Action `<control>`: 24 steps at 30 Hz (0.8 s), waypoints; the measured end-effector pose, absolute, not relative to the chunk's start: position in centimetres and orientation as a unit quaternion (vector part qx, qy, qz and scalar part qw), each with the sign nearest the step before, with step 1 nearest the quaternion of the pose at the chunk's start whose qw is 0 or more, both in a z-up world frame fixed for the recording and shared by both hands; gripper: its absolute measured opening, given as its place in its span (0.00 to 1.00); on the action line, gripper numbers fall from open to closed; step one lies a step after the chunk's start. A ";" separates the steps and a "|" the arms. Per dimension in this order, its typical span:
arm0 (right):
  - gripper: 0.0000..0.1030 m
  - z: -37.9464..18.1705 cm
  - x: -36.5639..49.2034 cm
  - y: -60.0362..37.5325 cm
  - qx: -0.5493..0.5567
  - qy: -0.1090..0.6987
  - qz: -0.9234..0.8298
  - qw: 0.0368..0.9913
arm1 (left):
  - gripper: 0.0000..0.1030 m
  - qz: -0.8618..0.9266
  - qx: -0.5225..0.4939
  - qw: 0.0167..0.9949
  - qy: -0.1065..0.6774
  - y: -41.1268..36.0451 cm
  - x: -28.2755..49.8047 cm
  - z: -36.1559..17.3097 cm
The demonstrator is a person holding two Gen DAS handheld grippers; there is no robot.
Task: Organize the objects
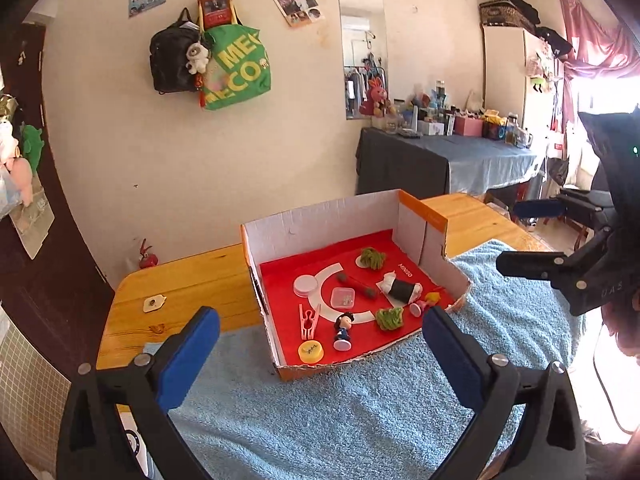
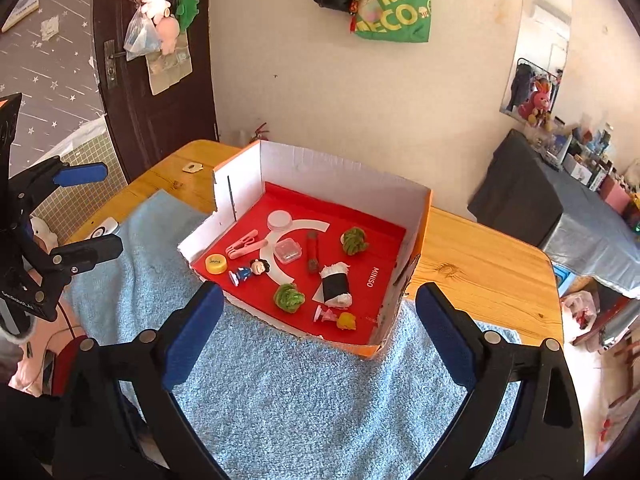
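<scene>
A wooden surface (image 2: pixel 480 256) carries a blue towel (image 2: pixel 320 392), and on the towel sits an open cardboard box (image 2: pixel 344 184) with a red floor — its near wall cut low. Both tools hang above the towel short of the box: the left hand-held gripper (image 1: pixel 320 352) and the right hand-held gripper (image 2: pixel 320 340) each stand with jaws spread wide and nothing between them. The sorting looks finished or between picks, since every small item visible lies inside the box; any next move would call for lowering one open tool over a single piece. Inside: a black-wrapped white roll (image 2: pixel 336 284), two green yarn tufts (image 2: pixel 288 298), a pink clip (image 2: pixel 244 245), a clear square case (image 2: pixel 288 250), a white round lid (image 2: pixel 279 219), a dark-haired figurine (image 2: pixel 252 270), a yellow cap (image 2: pixel 216 263).
</scene>
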State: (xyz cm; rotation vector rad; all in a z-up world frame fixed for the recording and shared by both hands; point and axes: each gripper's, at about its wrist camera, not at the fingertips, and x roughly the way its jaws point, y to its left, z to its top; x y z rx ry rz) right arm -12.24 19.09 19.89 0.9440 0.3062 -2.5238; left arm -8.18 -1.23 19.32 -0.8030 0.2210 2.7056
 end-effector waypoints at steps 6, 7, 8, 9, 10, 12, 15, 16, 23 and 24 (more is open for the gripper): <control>0.99 20.0 -9.6 19.5 0.301 0.086 -0.928 0.201 | 1.00 0.953 -0.263 0.146 0.046 -1.7 -6.2 19.2; 1.00 20.0 -9.1 19.5 0.293 0.083 -0.931 0.199 | 1.00 0.954 -0.259 0.143 0.043 -1.7 -5.8 19.0; 1.00 19.9 -8.7 19.6 0.289 0.079 -0.933 0.197 | 1.00 0.956 -0.255 0.139 0.040 -1.8 -5.4 19.0; 1.00 19.9 -8.4 19.7 0.285 0.073 -0.935 0.196 | 1.00 0.959 -0.250 0.133 0.035 -1.8 -5.0 18.9; 1.00 19.8 -8.0 19.9 0.281 0.067 -0.937 0.194 | 1.00 0.961 -0.243 0.128 0.030 -1.8 -4.7 18.8; 1.00 19.8 -7.3 20.2 0.274 0.055 -0.941 0.191 | 1.00 0.965 -0.232 0.117 0.024 -1.8 -3.9 18.5; 1.00 19.5 -6.3 20.8 0.261 0.036 -0.949 0.175 | 1.00 0.972 -0.213 0.101 0.023 -1.6 -2.9 18.0; 1.00 19.4 -6.0 21.0 0.256 0.030 -0.951 0.171 | 1.00 0.973 -0.209 0.097 0.020 -1.6 -2.6 17.8; 1.00 17.2 -4.7 20.7 0.232 0.040 -0.962 0.137 | 1.00 0.974 -0.209 0.084 -0.003 -1.3 -2.1 15.5; 1.00 16.6 -4.6 20.5 0.233 0.043 -0.962 0.137 | 1.00 0.974 -0.211 0.082 -0.007 -1.2 -2.1 15.0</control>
